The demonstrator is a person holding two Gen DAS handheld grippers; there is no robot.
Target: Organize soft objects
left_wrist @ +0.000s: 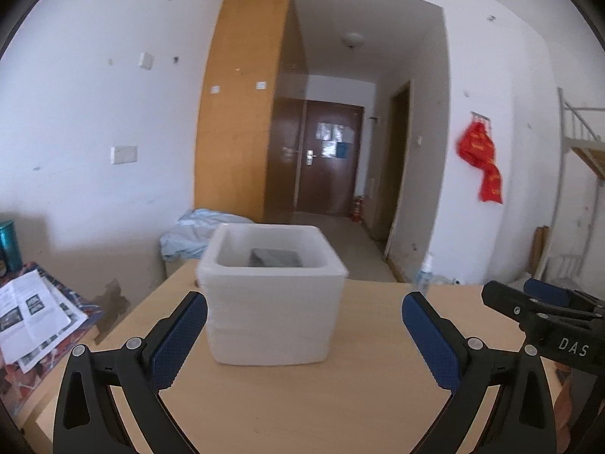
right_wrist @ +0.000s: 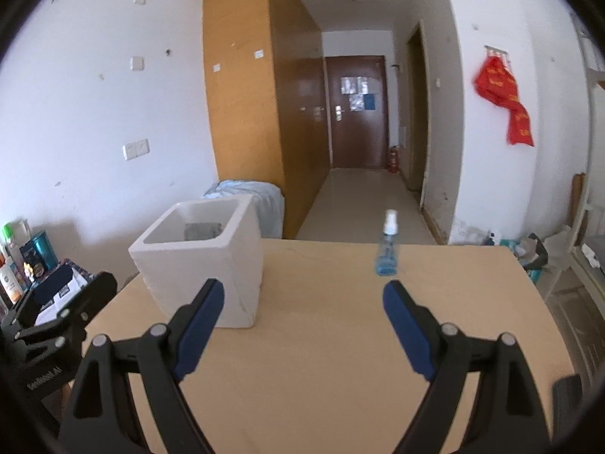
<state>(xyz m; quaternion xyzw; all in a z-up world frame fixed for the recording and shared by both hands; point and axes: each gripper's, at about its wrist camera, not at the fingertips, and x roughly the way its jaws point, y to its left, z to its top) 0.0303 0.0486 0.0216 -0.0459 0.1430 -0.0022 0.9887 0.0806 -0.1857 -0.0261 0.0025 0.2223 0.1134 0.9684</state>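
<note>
Foam box (left_wrist: 270,302) stands on the wooden table (left_wrist: 302,408), a grey soft object (left_wrist: 275,257) already inside. Left gripper (left_wrist: 304,344) and right gripper (right_wrist: 302,325) both gape empty before it. Judging by this, keep clear of the box walls when withdrawing.

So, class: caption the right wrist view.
Open right gripper above wooden table, white box left, spray bottle ahead.

A light wooden rectangular table (right_wrist: 321,340) carries 2 things; a white square foam box (right_wrist: 200,261) stands toward its left side; a small clear blue spray bottle with a white nozzle (right_wrist: 386,251) stands upright near the far edge, well apart from the box.
</note>
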